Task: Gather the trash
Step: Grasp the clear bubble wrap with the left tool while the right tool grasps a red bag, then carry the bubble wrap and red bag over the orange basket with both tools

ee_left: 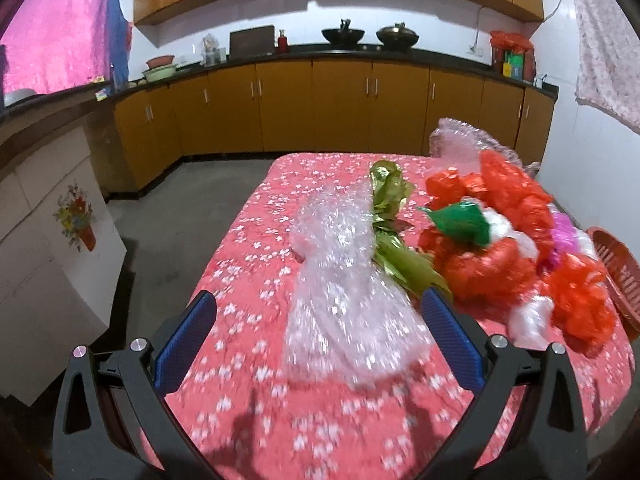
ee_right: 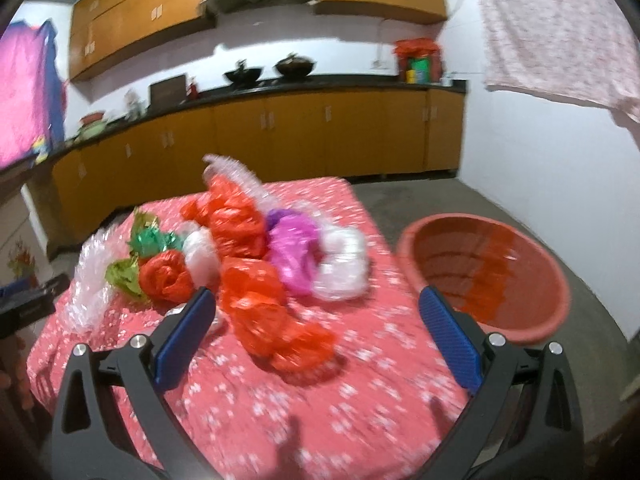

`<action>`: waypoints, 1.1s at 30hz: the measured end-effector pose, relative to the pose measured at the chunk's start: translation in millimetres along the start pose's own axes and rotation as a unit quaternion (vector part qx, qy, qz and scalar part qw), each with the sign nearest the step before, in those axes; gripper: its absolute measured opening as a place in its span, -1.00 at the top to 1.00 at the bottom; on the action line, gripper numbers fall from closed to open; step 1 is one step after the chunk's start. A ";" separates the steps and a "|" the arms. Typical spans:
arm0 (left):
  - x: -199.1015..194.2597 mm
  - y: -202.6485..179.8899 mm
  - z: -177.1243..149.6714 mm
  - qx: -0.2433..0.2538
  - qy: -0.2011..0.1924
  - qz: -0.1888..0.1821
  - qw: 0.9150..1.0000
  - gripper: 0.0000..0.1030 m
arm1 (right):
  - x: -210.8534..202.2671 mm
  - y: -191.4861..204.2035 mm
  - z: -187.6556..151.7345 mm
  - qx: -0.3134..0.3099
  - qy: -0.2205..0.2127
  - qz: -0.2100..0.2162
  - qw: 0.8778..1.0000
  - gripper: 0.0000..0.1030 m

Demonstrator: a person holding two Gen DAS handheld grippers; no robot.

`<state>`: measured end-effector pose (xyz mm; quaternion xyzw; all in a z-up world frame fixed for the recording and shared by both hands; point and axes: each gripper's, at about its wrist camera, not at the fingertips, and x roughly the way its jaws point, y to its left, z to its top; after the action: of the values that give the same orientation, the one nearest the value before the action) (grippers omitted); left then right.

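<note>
A table with a red flowered cloth holds a heap of crumpled plastic trash. In the left wrist view my left gripper is open, its blue pads on either side of a clear bubble-wrap piece, above it. Gold-green foil, a green wrapper and orange bags lie to the right. In the right wrist view my right gripper is open and empty above an orange bag. A pink bag and clear plastic lie beyond.
A red-brown plastic basket stands off the table's right edge; its rim shows in the left wrist view. Kitchen cabinets line the far wall. A white box with a flower print stands left. The left gripper's body shows at the left edge.
</note>
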<state>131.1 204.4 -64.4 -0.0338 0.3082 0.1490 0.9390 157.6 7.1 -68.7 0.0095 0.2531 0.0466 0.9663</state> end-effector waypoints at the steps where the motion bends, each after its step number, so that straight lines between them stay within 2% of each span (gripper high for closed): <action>1: 7.7 -0.3 2.4 0.001 0.007 -0.004 1.000 -0.96 | 12.7 7.4 0.3 -0.010 0.012 0.004 1.000 -0.92; 5: 32.6 0.5 4.9 0.001 0.036 -0.015 0.999 -0.87 | 45.2 14.3 -1.9 -0.020 0.055 0.022 0.998 -0.68; 9: 57.1 -3.4 4.7 -0.001 0.070 -0.021 0.997 -0.75 | 67.7 19.5 -3.9 -0.023 0.085 0.034 0.996 -0.63; 12: 66.6 -1.2 3.6 -0.009 0.083 -0.027 0.996 -0.73 | 76.3 22.0 -6.7 -0.034 0.096 0.040 0.994 -0.57; 18: 80.0 5.0 1.5 -0.031 0.112 -0.048 0.992 -0.39 | 89.4 29.8 -10.5 -0.060 0.115 0.049 0.990 -0.27; 20: 80.8 3.7 2.2 -0.034 0.115 -0.054 0.991 -0.25 | 91.6 29.1 -12.2 -0.059 0.122 0.051 0.989 -0.01; 22: 77.5 3.4 0.5 -0.034 0.115 -0.066 0.991 0.01 | 92.3 27.0 -12.7 -0.049 0.127 0.061 0.989 0.13; 23: 76.4 3.2 1.0 -0.032 0.113 -0.068 0.991 0.05 | 91.6 26.3 -12.3 -0.046 0.126 0.062 0.989 0.18; 27: 71.2 5.9 2.5 -0.021 0.098 -0.076 0.992 0.31 | 87.0 26.1 -10.1 -0.046 0.120 0.063 0.990 0.28; 33: 46.7 6.3 5.8 -0.013 0.073 -0.089 0.993 0.41 | 73.9 22.4 -7.4 -0.038 0.111 0.069 0.991 0.34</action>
<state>168.3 223.4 -87.1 -0.0841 0.3698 0.0660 0.9229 216.2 36.4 -110.3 -0.0147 0.3555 0.1232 0.9264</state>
